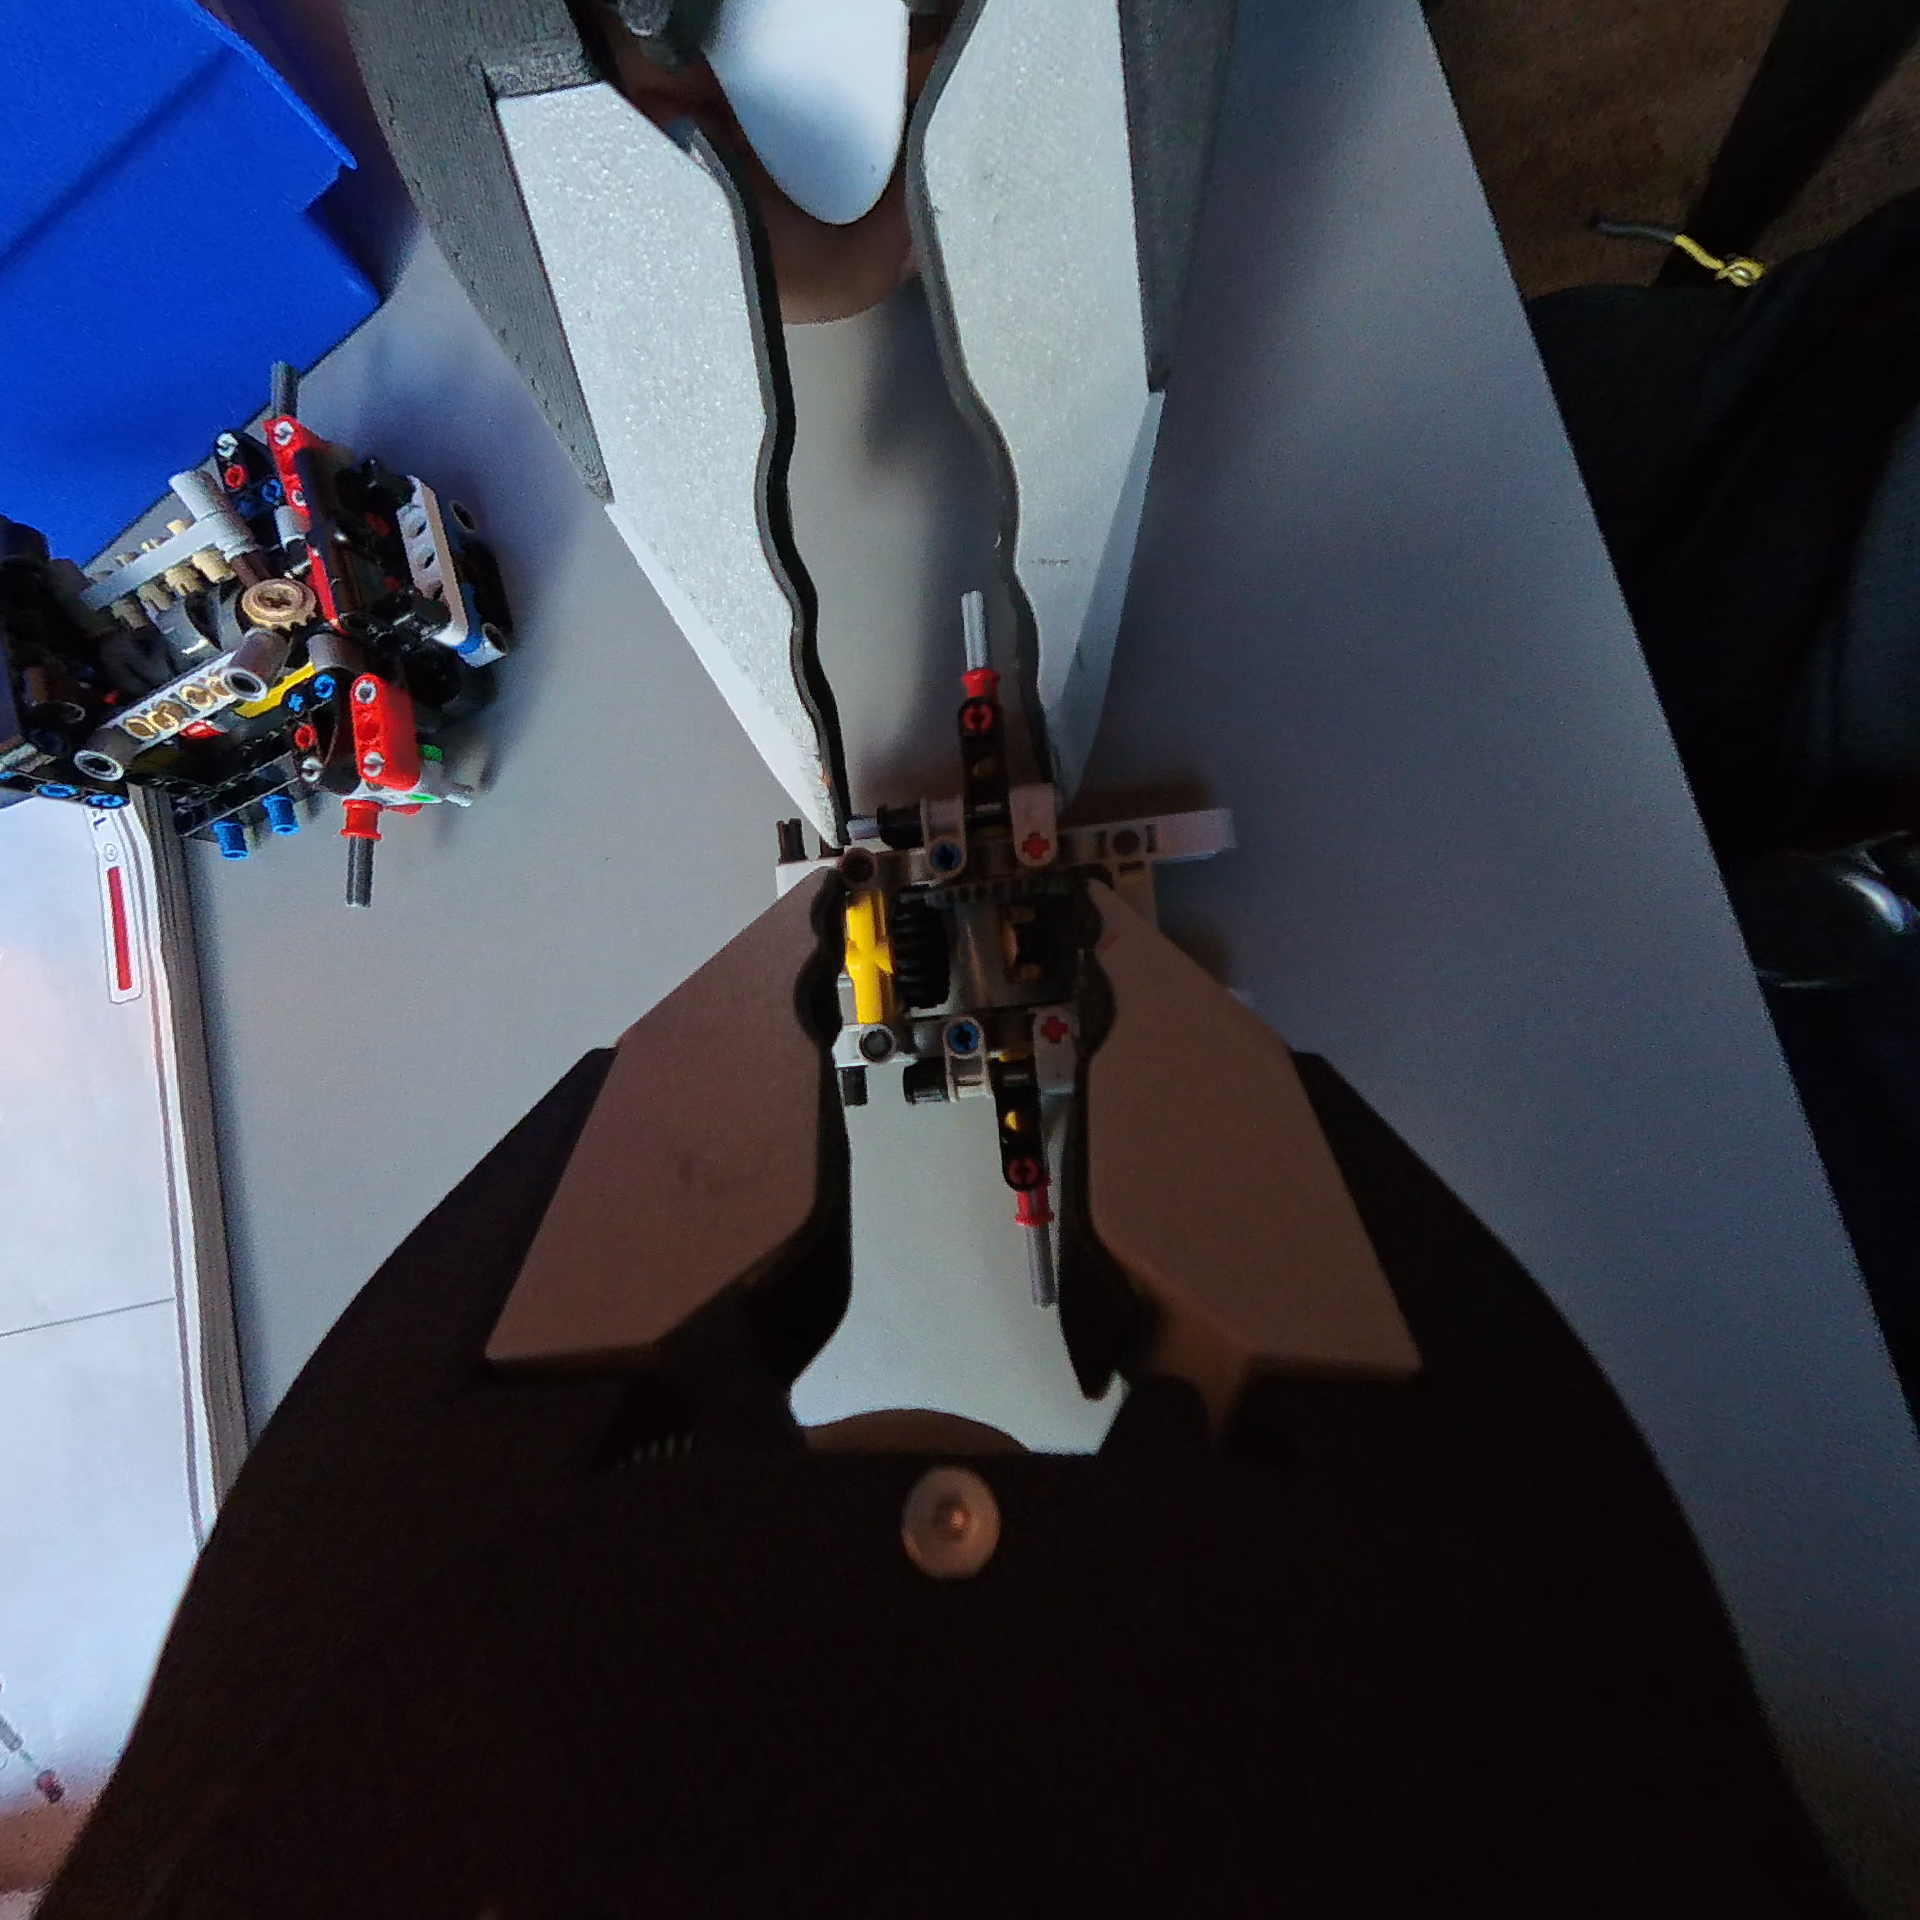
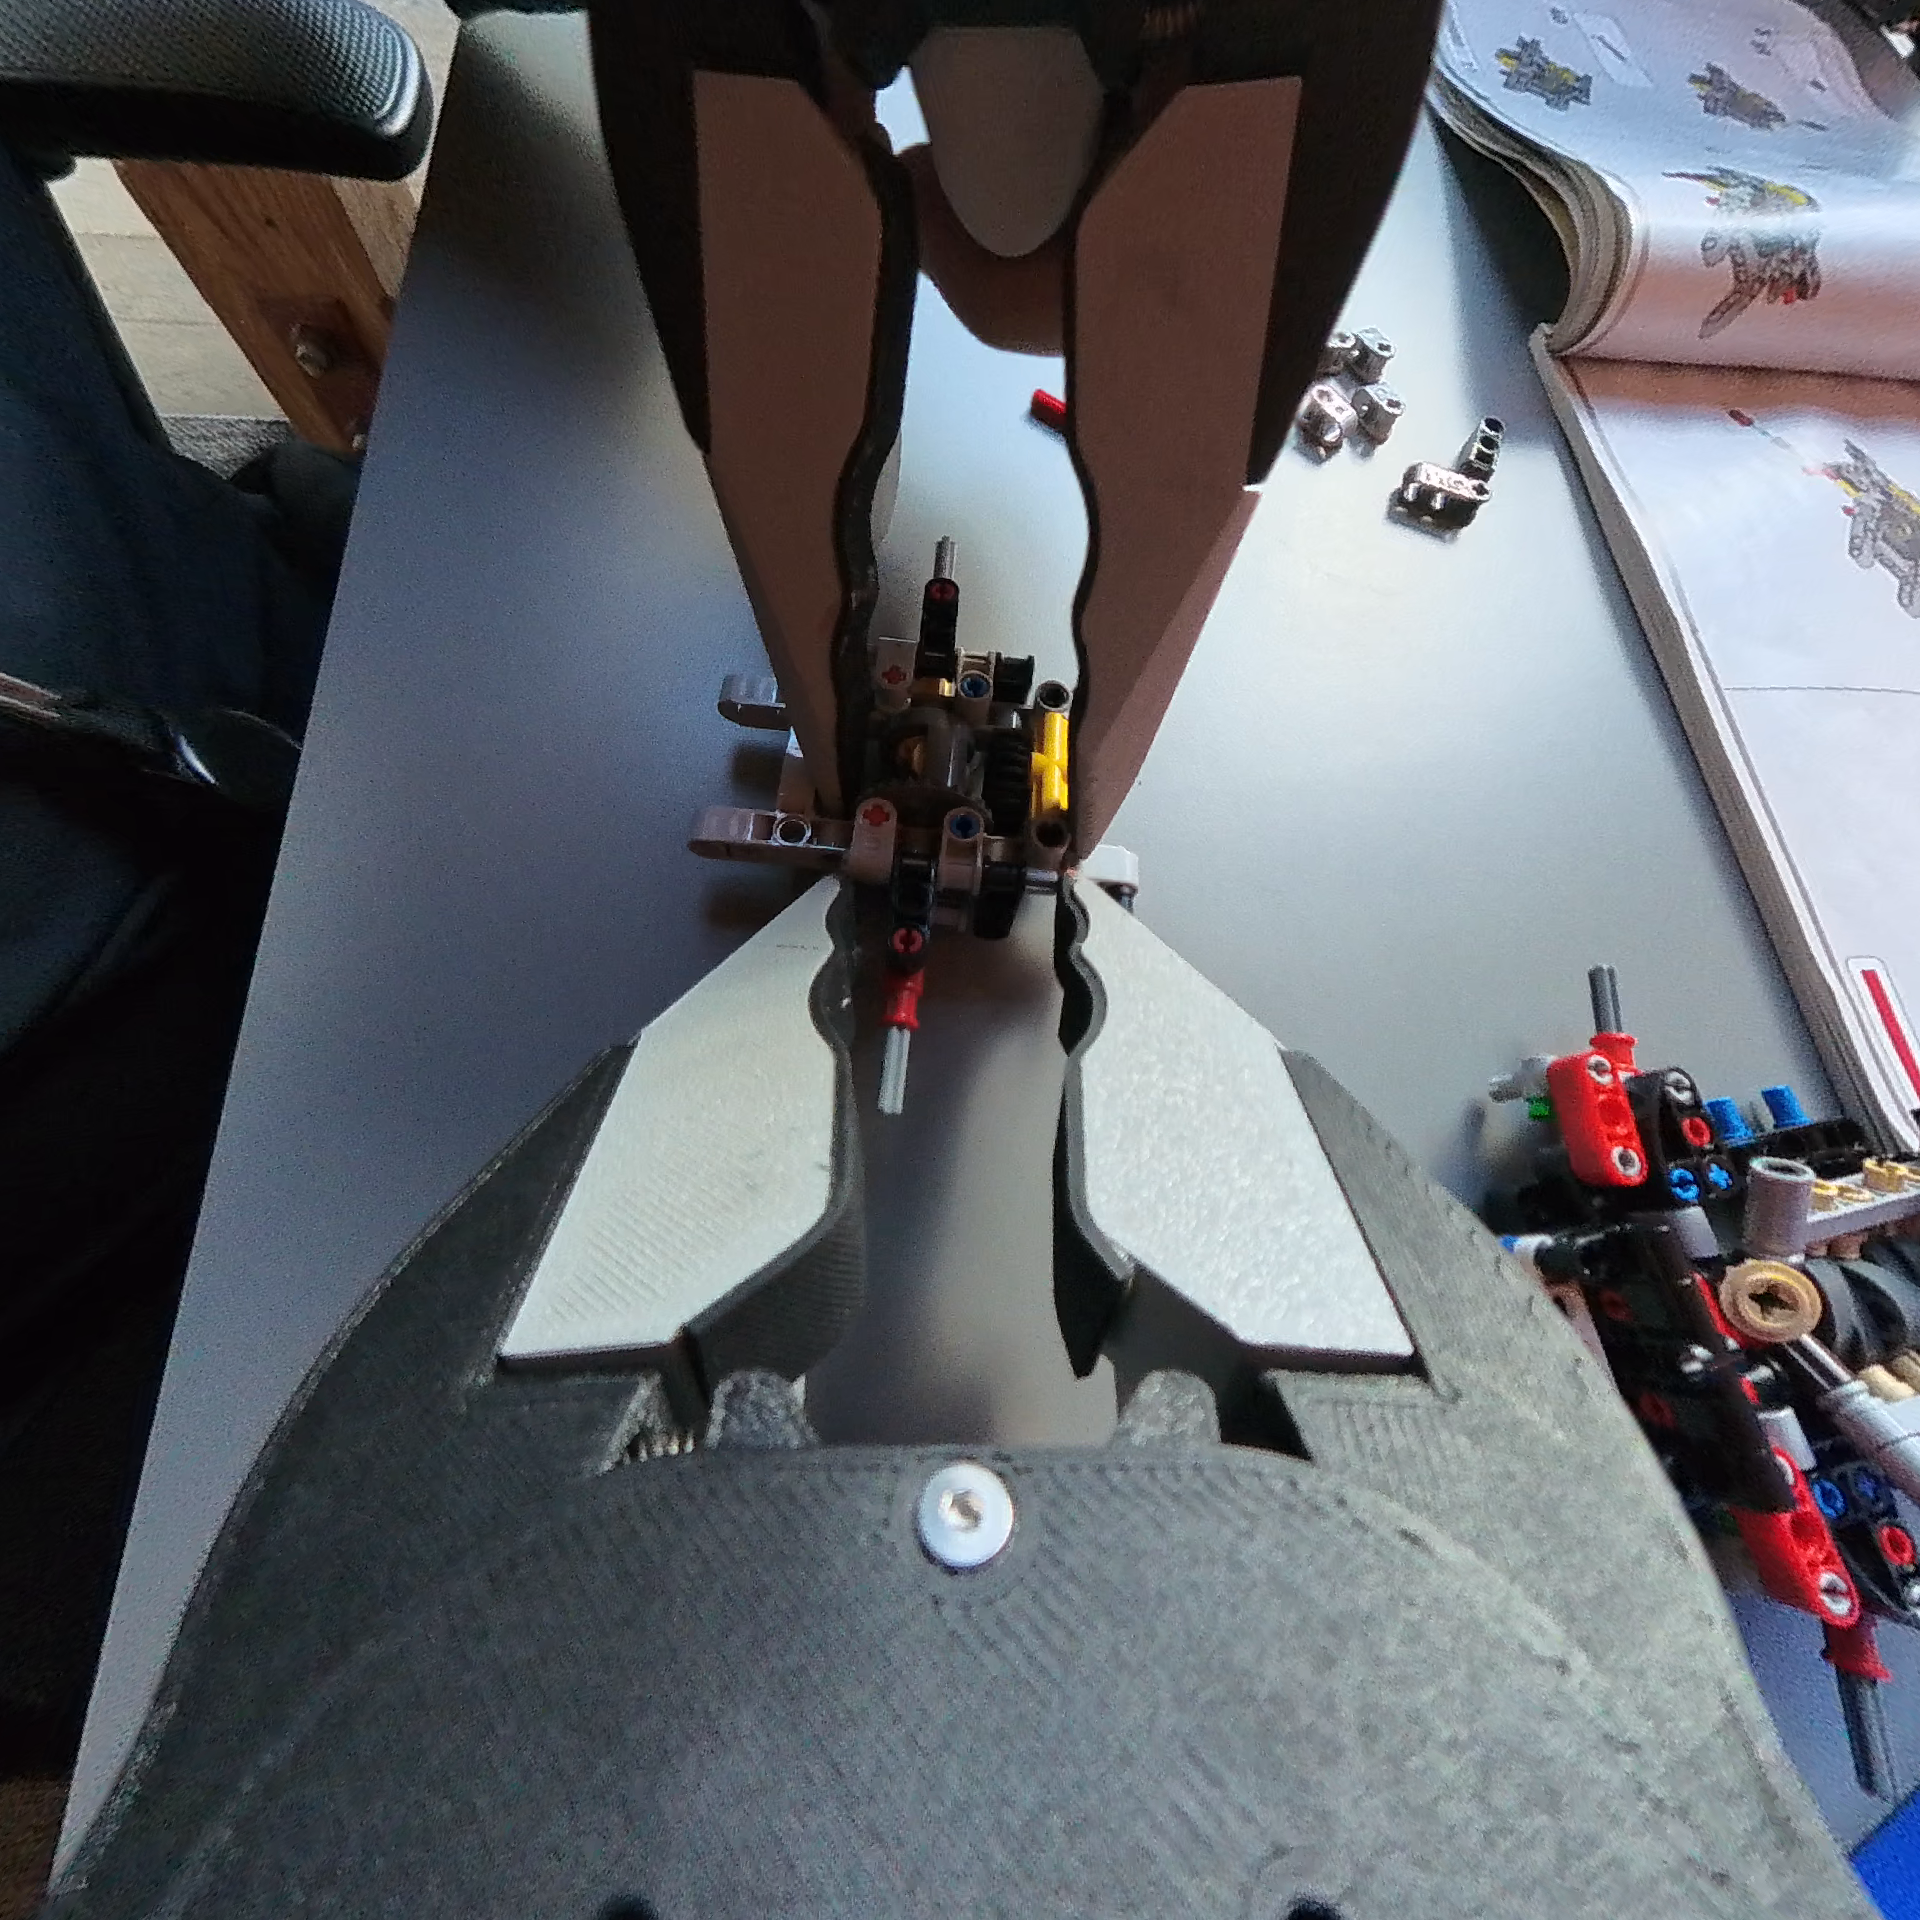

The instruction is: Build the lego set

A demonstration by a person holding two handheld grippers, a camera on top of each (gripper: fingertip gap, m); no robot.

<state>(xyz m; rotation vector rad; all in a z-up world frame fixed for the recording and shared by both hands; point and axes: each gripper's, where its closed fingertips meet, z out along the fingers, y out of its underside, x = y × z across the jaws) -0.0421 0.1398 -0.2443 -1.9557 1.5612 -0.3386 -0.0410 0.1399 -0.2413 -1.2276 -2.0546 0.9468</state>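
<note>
A small brick-built gear assembly (image 1: 966,935) with a yellow piece, black gears, grey connectors and a red-tipped axle at each end hangs just above the grey table (image 1: 1351,727). My left gripper (image 1: 966,894) is shut on it, with both pads pressed against its sides. The right wrist view shows the same grasp from the far side (image 2: 956,821). My right gripper (image 2: 951,899) faces it. Its fingertips (image 2: 1070,904) bracket the near end of the assembly (image 2: 956,779). One tip touches a thin axle end, and the other stands beside a connector without a clear squeeze.
A larger black, red and grey brick model (image 1: 291,644) lies on the table and also shows in the right wrist view (image 2: 1714,1299). A blue bin (image 1: 156,229) stands behind it. An open instruction booklet (image 2: 1714,208) and loose grey connectors (image 2: 1351,395) lie nearby. A chair (image 2: 208,83) stands past the table edge. Only a small space, under 4 cm, lies between the two pairs of fingers.
</note>
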